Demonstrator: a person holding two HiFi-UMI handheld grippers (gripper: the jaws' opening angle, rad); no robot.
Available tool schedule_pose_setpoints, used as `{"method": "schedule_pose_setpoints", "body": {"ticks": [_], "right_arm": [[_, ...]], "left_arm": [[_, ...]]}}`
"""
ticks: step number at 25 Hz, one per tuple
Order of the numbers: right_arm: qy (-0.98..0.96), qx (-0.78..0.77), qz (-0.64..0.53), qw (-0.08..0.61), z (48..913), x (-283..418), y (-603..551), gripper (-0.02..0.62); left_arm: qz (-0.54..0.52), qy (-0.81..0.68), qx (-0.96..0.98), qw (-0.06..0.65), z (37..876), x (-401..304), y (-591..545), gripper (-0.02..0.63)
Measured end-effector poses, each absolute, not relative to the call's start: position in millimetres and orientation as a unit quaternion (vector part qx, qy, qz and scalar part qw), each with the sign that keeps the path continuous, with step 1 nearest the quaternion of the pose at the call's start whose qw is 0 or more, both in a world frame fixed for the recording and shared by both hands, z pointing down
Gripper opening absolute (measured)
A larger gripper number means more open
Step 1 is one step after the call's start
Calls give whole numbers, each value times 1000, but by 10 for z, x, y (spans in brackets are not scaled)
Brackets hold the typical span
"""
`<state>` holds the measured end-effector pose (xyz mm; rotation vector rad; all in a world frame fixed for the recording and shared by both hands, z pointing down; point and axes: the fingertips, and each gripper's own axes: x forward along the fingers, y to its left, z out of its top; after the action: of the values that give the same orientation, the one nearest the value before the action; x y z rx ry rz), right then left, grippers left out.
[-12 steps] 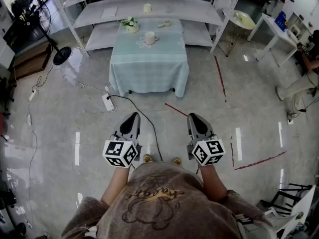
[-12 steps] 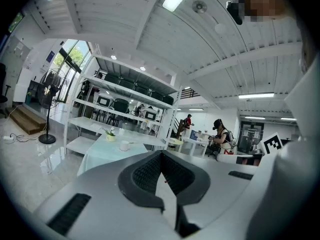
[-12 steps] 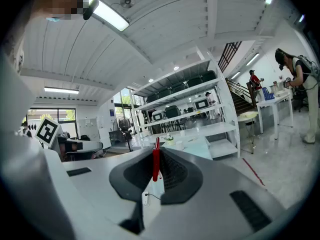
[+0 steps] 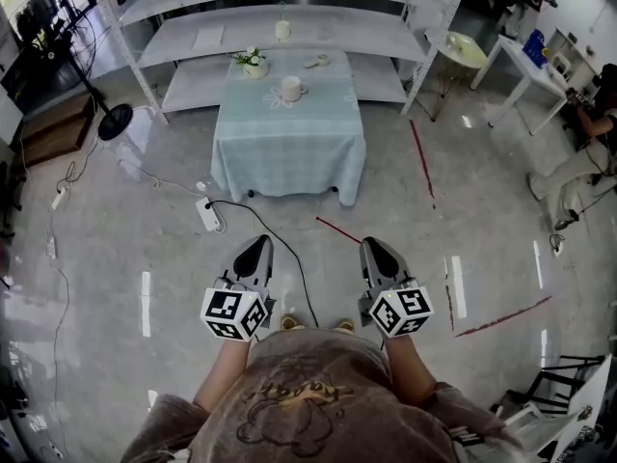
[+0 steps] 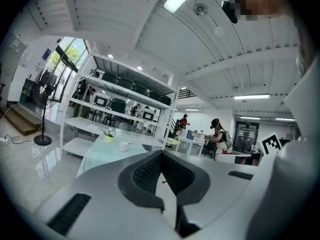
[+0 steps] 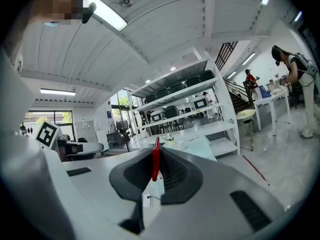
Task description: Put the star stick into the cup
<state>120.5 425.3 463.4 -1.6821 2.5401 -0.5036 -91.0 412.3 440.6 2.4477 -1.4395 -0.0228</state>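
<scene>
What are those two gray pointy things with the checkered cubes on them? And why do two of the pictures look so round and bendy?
Those are two hand-held grippers, a bit like big tongs. A person holds one in each hand: the left gripper and the right gripper. The cubes with black squares are part of them.

One picture comes from a camera on the person's head, looking down at the grippers and the floor. The other two come from small cameras riding on each gripper, looking along its jaws. Their wide lenses make the room look bent.

Ahead stands a table with a pale cloth. On it sit a white cup and a little pot of flowers.

The right gripper's jaws pinch a thin red stick. The left gripper's jaws are closed with nothing between them.
</scene>
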Motion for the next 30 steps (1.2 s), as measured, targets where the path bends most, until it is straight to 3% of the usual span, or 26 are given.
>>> {"method": "schedule_pose_setpoints", "body": {"ticks": [13, 30], "right_arm": [[810, -563, -159, 22, 4743, 921, 4126, 17], [808, -562, -172, 46, 4778, 955, 2942, 17]], "left_arm": [[-1, -478, 865, 152, 4538, -1182, 3879, 21], [-8, -478, 864, 158, 4619, -1109, 2726, 21]]}}
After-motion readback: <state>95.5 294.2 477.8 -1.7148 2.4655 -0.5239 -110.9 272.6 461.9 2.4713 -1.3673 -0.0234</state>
